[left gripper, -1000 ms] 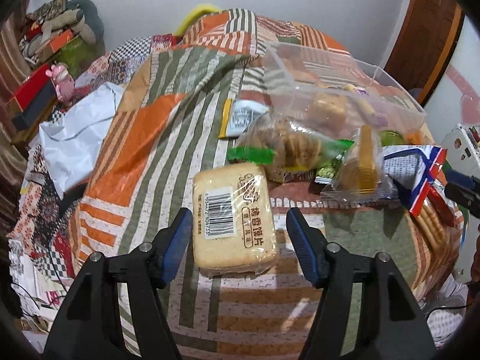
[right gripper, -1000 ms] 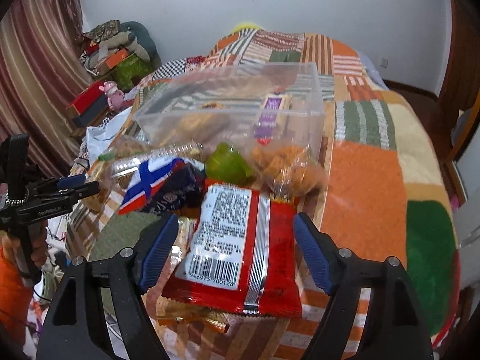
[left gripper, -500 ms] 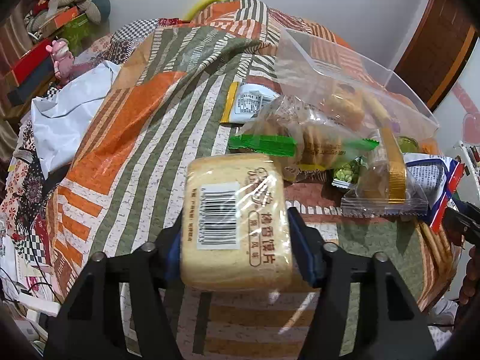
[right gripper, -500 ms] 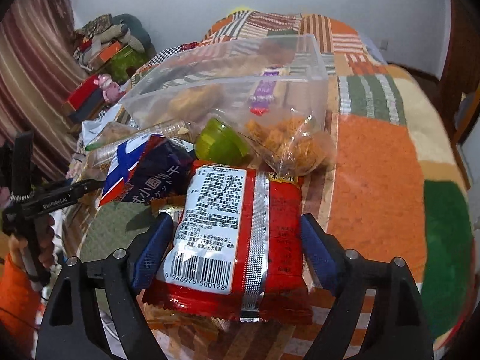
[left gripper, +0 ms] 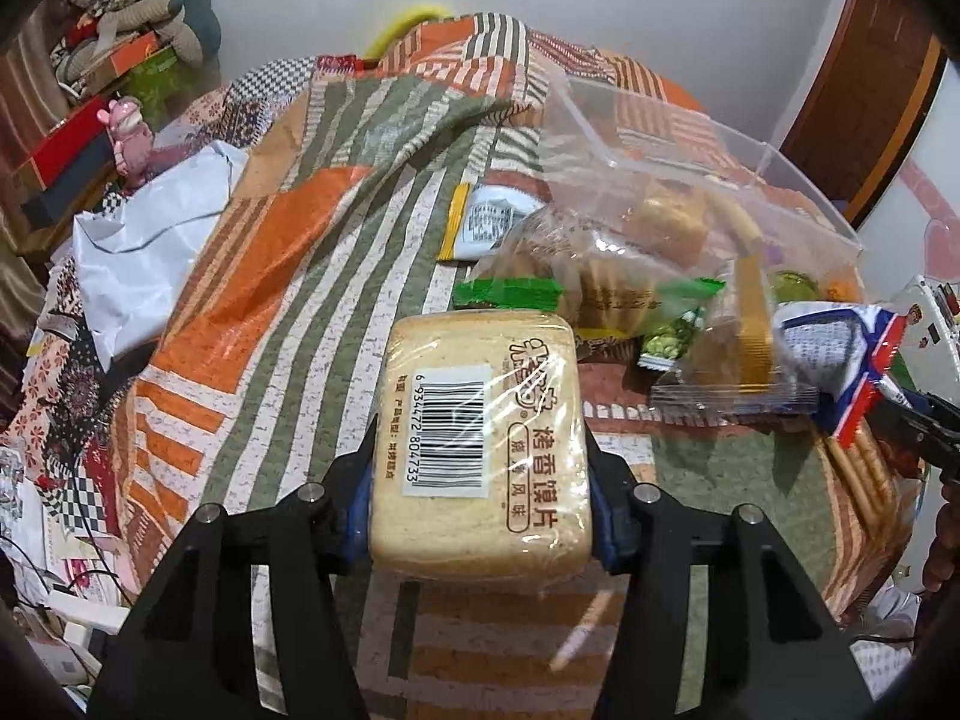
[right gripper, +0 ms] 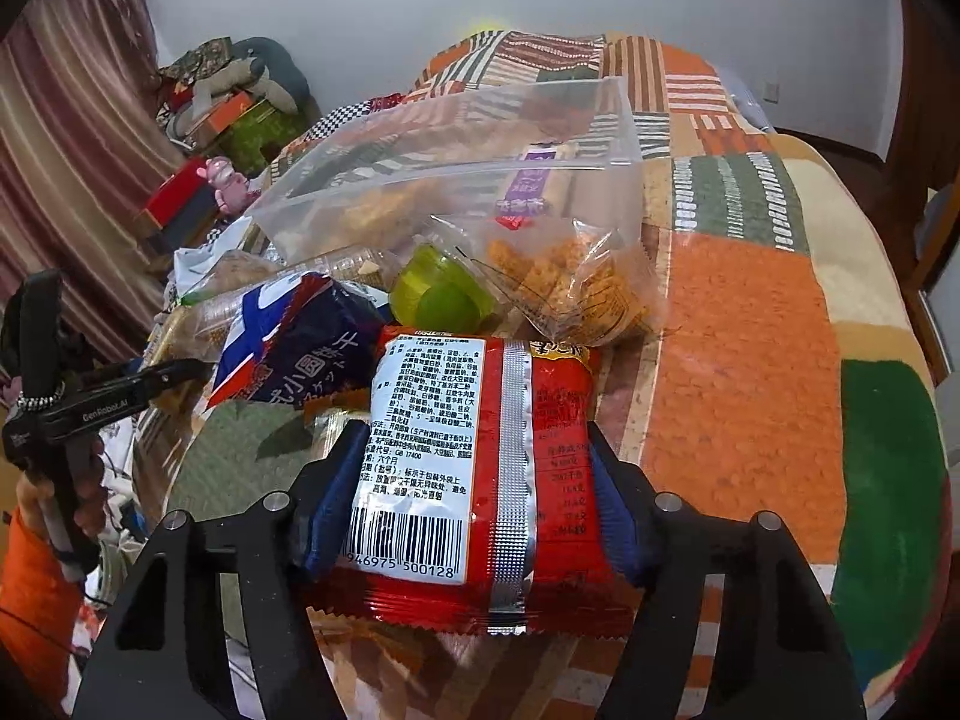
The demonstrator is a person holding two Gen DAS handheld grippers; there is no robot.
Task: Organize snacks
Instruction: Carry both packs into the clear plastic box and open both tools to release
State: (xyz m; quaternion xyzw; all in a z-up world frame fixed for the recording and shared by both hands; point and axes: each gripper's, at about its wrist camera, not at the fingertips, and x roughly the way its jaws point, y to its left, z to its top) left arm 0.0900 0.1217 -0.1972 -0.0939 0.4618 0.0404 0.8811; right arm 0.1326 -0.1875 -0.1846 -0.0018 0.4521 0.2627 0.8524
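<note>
From the left wrist, the left gripper [left gripper: 480, 480] pinches a wrapped bread-slice pack [left gripper: 480, 450] by its sides, held above the patchwork quilt [left gripper: 270, 300], near the snack pile. From the right wrist, the right gripper [right gripper: 474, 498] has just closed its jaws onto a red snack packet [right gripper: 480, 468], with the clear plastic bin [right gripper: 456, 180] beyond.

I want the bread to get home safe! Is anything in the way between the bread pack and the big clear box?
Yes. The left gripper grips the bread pack, and a pile of snack bags lies before the clear box.
</note>
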